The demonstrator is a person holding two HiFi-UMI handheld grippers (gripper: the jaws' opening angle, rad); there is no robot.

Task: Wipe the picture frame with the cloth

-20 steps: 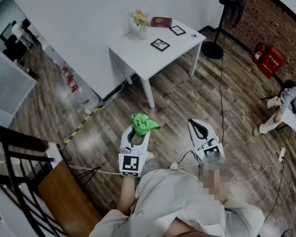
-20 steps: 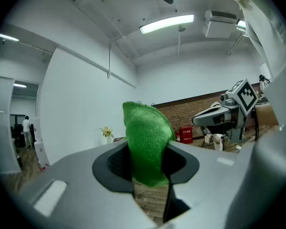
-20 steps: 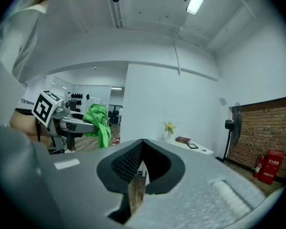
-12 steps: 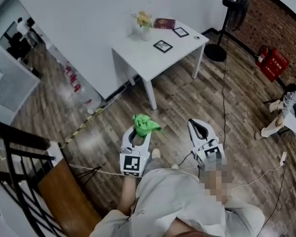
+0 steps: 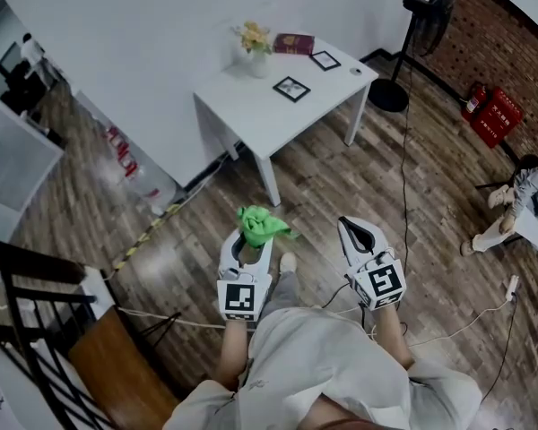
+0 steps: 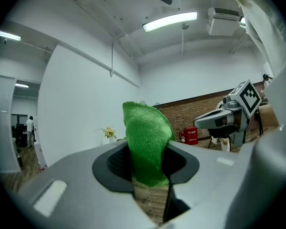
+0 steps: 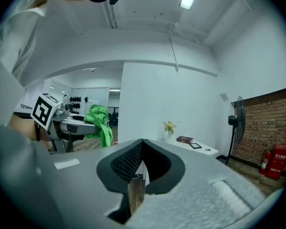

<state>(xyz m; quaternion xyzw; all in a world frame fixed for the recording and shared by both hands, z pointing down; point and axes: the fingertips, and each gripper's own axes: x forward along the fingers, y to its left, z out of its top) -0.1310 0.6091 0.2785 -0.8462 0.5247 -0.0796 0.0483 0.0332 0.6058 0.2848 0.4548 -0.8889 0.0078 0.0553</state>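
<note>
Cloth (image 5: 263, 225) stands pinched between left tongs (image 5: 248, 244), right tongs (image 5: 359, 233) pressed together alongside.

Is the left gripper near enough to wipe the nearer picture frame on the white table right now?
Probably not. The left gripper, shut on the green cloth, hangs over wooden floor, well short of the white table where the nearer picture frame lies. Nothing seems to block the way; the person must step closer.

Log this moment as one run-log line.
left claw: shut on green cloth | right claw: shut, empty | nearer picture frame: on white table, well ahead, untouched | stage: pre-wipe
</note>
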